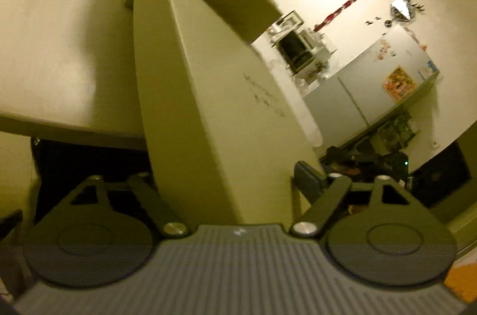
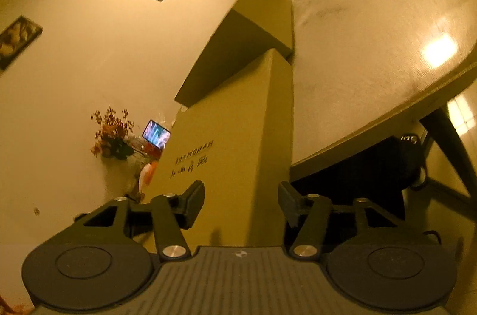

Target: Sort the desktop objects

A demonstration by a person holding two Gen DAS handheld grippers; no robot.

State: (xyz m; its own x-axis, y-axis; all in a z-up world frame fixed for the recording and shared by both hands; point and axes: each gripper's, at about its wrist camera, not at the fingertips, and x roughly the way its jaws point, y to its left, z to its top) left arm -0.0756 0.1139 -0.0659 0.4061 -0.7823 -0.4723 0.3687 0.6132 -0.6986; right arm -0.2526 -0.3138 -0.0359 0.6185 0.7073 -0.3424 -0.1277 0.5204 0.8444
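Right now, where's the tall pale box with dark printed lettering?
The tall pale printed box stands at the round white table's edge, between both grippers' fingers in each wrist view, with a second plain box just behind it.

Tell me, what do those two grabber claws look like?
Both look alike. The left gripper and right gripper are black, each with a ribbed body bearing a tiny white logo, two round discs, bars with shiny silver bolts, and flat dark fingers.

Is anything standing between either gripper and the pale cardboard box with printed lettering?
Nothing visible does. The pale cardboard box with printed lettering already sits between the fingers of both the left gripper and the right gripper; whether the pads press on it is unclear.
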